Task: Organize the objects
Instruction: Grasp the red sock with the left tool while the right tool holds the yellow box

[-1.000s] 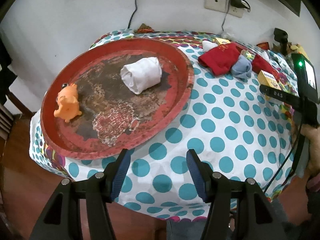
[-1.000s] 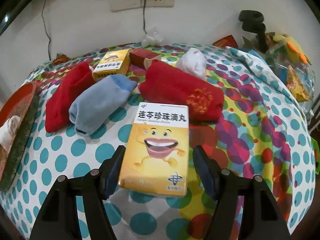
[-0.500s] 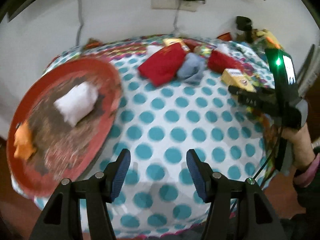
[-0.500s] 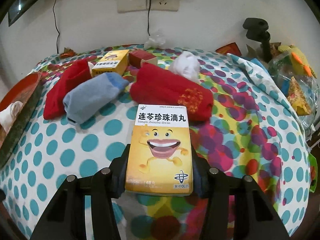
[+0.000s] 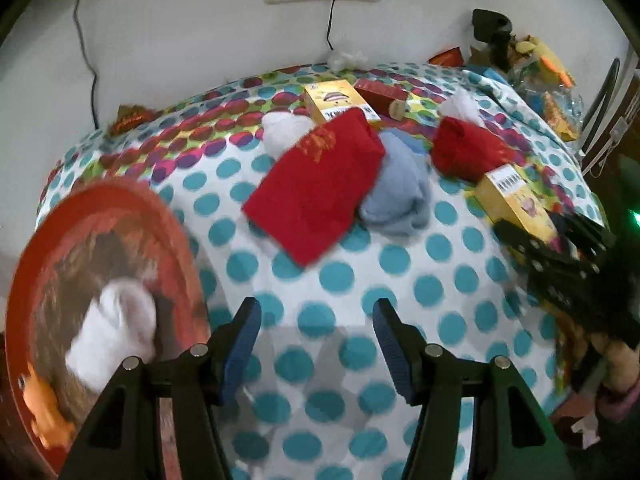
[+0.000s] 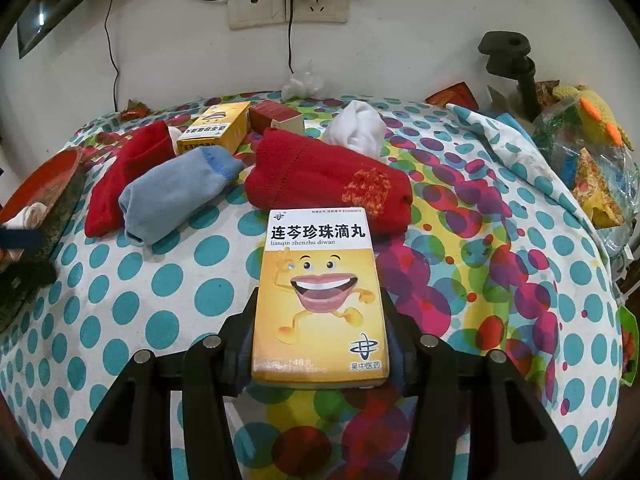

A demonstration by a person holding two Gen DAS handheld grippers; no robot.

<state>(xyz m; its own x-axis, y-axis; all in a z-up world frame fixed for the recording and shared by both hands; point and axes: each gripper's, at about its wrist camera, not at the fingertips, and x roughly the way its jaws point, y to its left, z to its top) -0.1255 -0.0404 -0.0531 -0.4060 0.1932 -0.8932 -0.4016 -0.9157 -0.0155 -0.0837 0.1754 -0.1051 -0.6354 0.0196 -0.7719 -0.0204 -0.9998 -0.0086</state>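
- The right tool (image 6: 318,330) is clamping the yellow medicine box (image 6: 320,300) by its long sides, low on its near end; its jaws have just been closing, and the box that was lying loose between them a second ago is now pinched.
- The box is sitting on the polka-dot tabletop (image 6: 168,288), its far edge touching the red sock (image 6: 328,184); with the grip so near one end, I'm judging that a lift could let the far end droop or swing and drag that sock along.
- Squeezing harder could be denting the thin carton.
- The left tool (image 5: 316,344) is hanging half-open and empty over bare cloth; a second ago it was facing the red tray (image 5: 44,232), which is now sliding to the left edge of its view.
- Farther off, the blue sock (image 6: 176,192) and second yellow box (image 6: 216,128) are lying where they were.
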